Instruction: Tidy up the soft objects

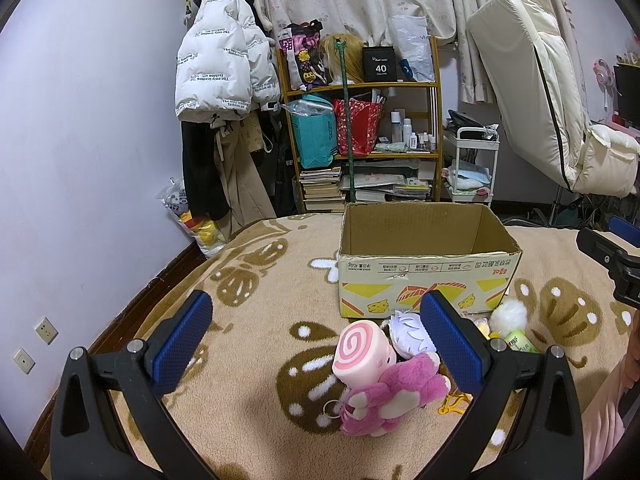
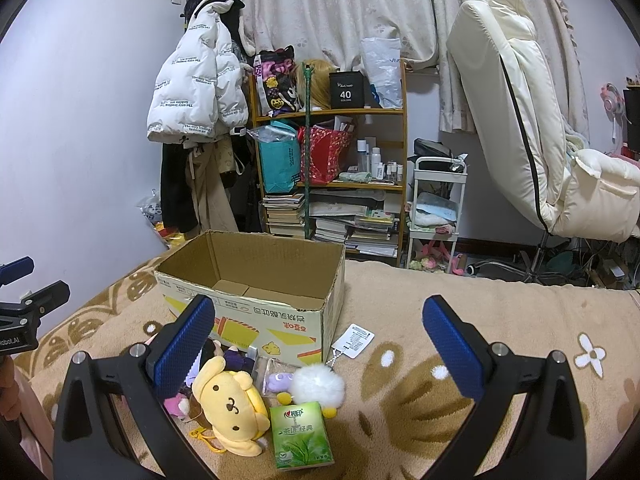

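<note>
On the bed's blanket (image 2: 480, 292), soft toys lie before an open cardboard box (image 2: 256, 300): pink plush (image 1: 394, 394), yellow dog (image 2: 230, 406), white pompom (image 2: 318, 384). Left tongs (image 1: 316, 338) and right tongs (image 2: 316, 338) gape wide, holding nothing.

The black box on the wooden shelf (image 2: 346, 90) reads "40" ("COLORS" beneath); the white puffer jacket (image 2: 192, 96) repeats "The only leading fashion art"; the green tissue pack (image 2: 301, 436) carries Chinese characters.
</note>
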{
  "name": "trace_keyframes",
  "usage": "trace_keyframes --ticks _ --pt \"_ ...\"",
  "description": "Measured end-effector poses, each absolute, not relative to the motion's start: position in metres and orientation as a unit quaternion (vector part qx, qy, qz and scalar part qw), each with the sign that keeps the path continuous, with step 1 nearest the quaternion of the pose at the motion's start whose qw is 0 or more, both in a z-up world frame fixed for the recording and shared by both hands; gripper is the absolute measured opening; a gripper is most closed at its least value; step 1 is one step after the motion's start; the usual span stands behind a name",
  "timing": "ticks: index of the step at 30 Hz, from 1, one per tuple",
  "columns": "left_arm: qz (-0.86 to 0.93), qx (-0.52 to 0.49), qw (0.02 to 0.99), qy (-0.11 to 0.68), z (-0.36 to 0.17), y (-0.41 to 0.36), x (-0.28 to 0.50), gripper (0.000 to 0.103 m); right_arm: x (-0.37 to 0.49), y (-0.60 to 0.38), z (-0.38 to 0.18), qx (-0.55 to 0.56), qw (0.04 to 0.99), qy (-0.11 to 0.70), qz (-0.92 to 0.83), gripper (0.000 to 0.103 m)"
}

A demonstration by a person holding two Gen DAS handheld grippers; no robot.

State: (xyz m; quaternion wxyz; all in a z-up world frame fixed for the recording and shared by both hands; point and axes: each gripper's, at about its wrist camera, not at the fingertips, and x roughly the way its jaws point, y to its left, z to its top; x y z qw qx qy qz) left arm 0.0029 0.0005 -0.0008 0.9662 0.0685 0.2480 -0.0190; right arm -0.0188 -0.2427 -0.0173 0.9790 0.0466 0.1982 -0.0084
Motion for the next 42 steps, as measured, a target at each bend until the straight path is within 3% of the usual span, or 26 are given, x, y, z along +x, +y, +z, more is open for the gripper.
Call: trace_keyframes --ticks 27,42 --pt "-0.015 0.058 0.959 0.278 -0.014 0.008 0.014 0.102 -0.018 -0.241 -0.017 0.046 0.978 0.201 -0.008 0.103" --pt "-0.013 0.042 0.940 0.338 -0.030 0.002 0.057 0.102 0.022 -0.248 -0.047 0.073 0.959 0.274 -0.012 0.103"
